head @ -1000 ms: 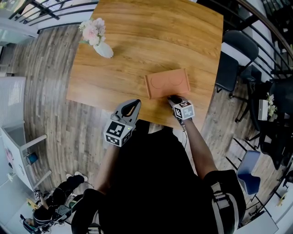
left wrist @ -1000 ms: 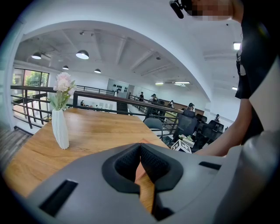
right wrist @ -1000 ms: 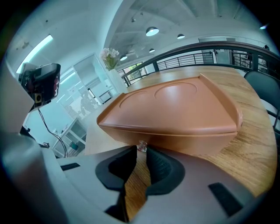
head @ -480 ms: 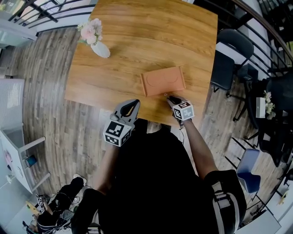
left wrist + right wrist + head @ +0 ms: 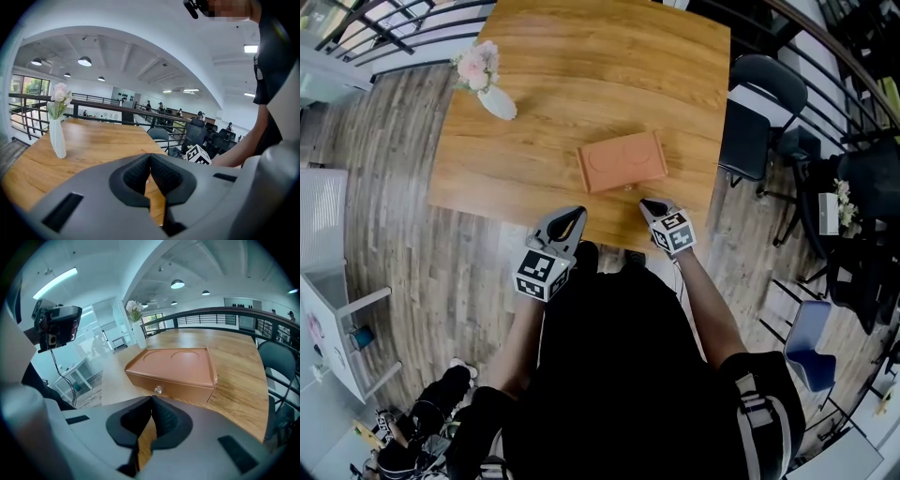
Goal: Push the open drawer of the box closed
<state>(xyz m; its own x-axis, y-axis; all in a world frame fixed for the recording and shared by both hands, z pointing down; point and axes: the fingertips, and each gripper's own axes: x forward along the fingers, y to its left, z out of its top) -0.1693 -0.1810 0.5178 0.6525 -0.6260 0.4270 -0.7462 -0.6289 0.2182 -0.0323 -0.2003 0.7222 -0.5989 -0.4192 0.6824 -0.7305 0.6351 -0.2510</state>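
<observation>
The wooden table (image 5: 609, 66) carries two things, well apart. A white vase (image 5: 499, 103) of pale flowers (image 5: 475, 64) stands upright at its left edge. A flat brown box (image 5: 622, 161) lies near the near right corner, with two round hollows in its top. Its drawer (image 5: 180, 393) front sits flush, and a small knob (image 5: 159, 390) faces the near edge.

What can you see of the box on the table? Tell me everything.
The box is low, rectangular, matte copper-brown, with two shallow round recesses on top. Its front drawer has a small clear knob and sits flush, closed. It lies flat on the wooden table near the person's edge. The shut right tool points at the knob without touching it.
</observation>
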